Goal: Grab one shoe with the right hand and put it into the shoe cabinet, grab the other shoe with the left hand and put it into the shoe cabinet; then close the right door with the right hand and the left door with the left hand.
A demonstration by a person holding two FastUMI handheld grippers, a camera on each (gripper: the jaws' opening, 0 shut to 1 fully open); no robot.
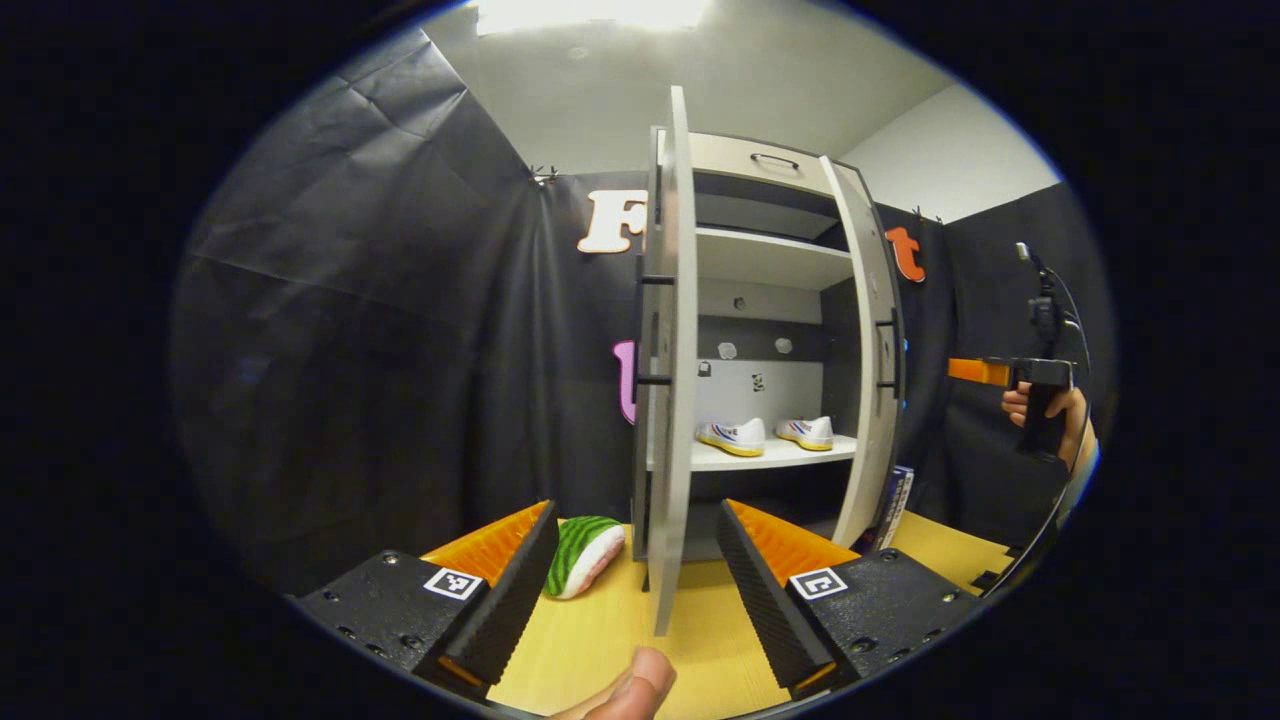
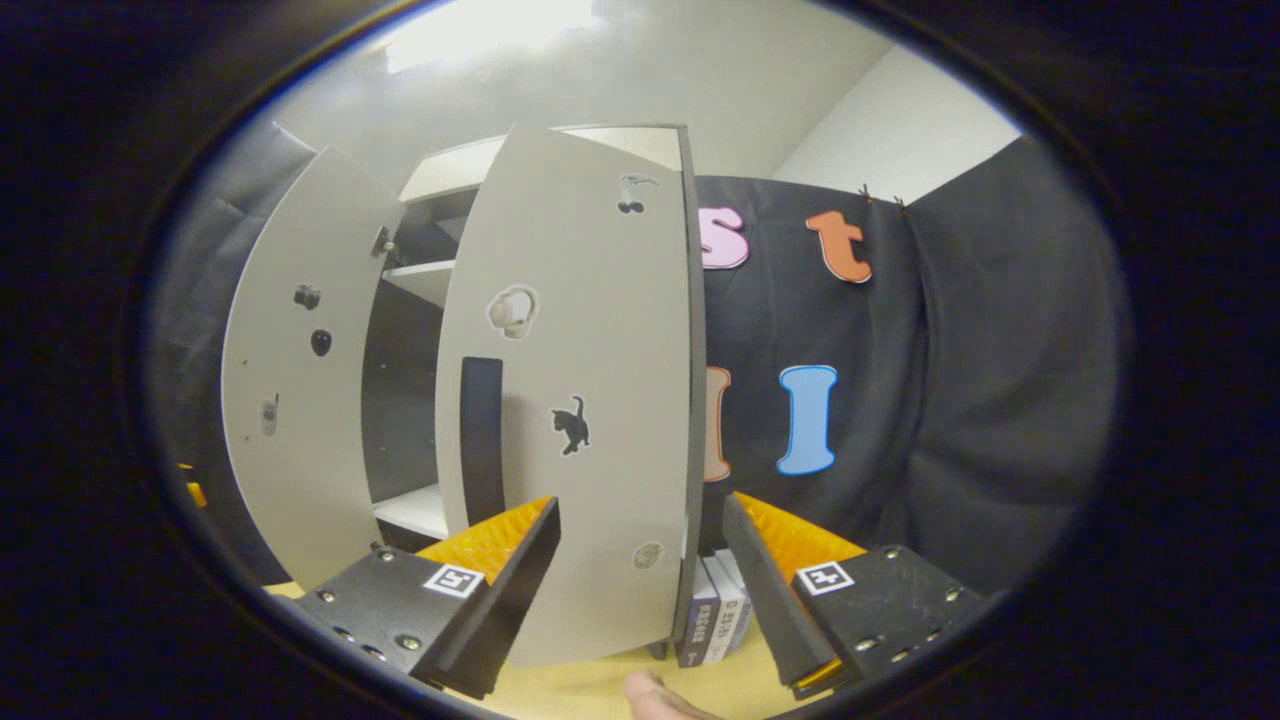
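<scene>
left tool (image 1: 637,570): fingers spread, gripping nothing, with the left door (image 1: 672,360) edge-on between and beyond them. right tool (image 2: 640,570): fingers spread, gripping nothing, directly before the right door (image 2: 575,400), which stands ajar. both shoes (image 1: 765,435) rest side by side on a shelf (image 1: 770,455) inside the shoe cabinet (image 1: 760,165). cabinet stands on the worktop (image 1: 600,640).

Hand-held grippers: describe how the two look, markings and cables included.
In the left gripper view, the left hand-held gripper has two wedge-shaped fingers with ribbed inner faces on black blocks with screws, each bearing a square black-and-white marker. The right hand-held gripper looks the same in its own view. Seen farther off, the right hand-held gripper has a black pistol-like handle with a thin cable above it.
</scene>
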